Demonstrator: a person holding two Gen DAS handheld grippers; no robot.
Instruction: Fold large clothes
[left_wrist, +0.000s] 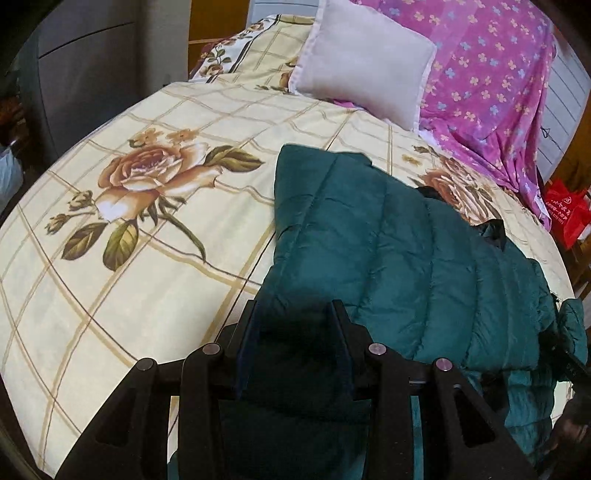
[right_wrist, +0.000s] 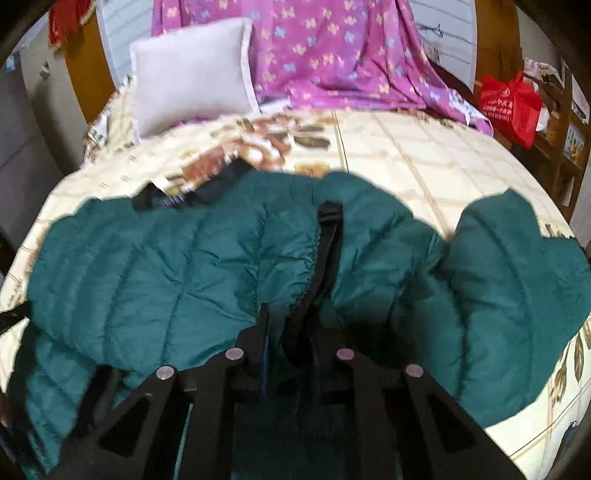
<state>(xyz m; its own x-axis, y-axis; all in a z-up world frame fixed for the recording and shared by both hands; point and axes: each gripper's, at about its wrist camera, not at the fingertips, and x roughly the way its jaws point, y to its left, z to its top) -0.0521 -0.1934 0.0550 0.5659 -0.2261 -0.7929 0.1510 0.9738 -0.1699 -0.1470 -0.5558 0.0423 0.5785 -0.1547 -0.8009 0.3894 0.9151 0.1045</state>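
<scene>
Right wrist view shows the bed (right_wrist: 424, 155) under a floral quilt, with the teal puffer jacket (right_wrist: 166, 266) sprawled across its near half. Quilted and puffy, the jacket looks light, soft and springy, likely slippery; hems and edges should hold better than the padded middle. The right gripper (right_wrist: 291, 325) is clamped on the dark zipper edge; the left gripper (left_wrist: 295, 325) pinches the jacket's near edge.

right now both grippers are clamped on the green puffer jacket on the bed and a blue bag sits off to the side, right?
Not quite: the bag is red, as the right wrist view shows. The left gripper and right gripper do grip the green puffer jacket.
</scene>
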